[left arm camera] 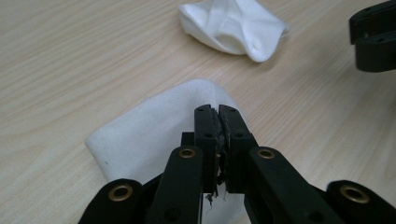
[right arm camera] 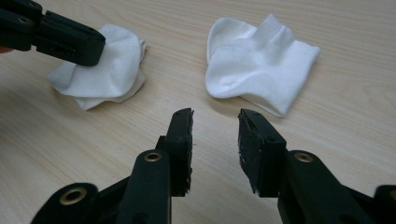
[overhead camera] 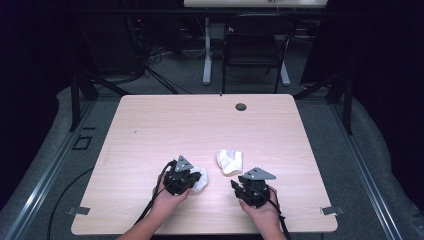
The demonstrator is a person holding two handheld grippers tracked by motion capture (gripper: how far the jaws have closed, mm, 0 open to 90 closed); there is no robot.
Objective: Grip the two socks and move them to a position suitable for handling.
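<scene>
Two white ankle socks lie on the wooden table (overhead camera: pixel 165 125). My left gripper (overhead camera: pixel 194 181) (left arm camera: pixel 217 111) is shut, its jaws pressed together on a fold of the near sock (overhead camera: pixel 202 178) (left arm camera: pixel 149 135) (right arm camera: pixel 114 70). The left gripper (right arm camera: pixel 91 49) also shows in the right gripper view, resting on that crumpled sock. The second sock (overhead camera: pixel 229 161) (left arm camera: pixel 233 25) (right arm camera: pixel 261 65) lies flat a little farther back, cuff up. My right gripper (overhead camera: pixel 238 182) (right arm camera: pixel 215 119) stands open just short of it, with nothing between its jaws. One of its jaws shows in the left gripper view's upper right.
A round cable hole (overhead camera: pixel 241 106) sits near the table's far edge. Beyond the table stand a black chair (overhead camera: pixel 252 45) and a white desk leg (overhead camera: pixel 206 55). Bare wood lies to the left, right and back of the socks.
</scene>
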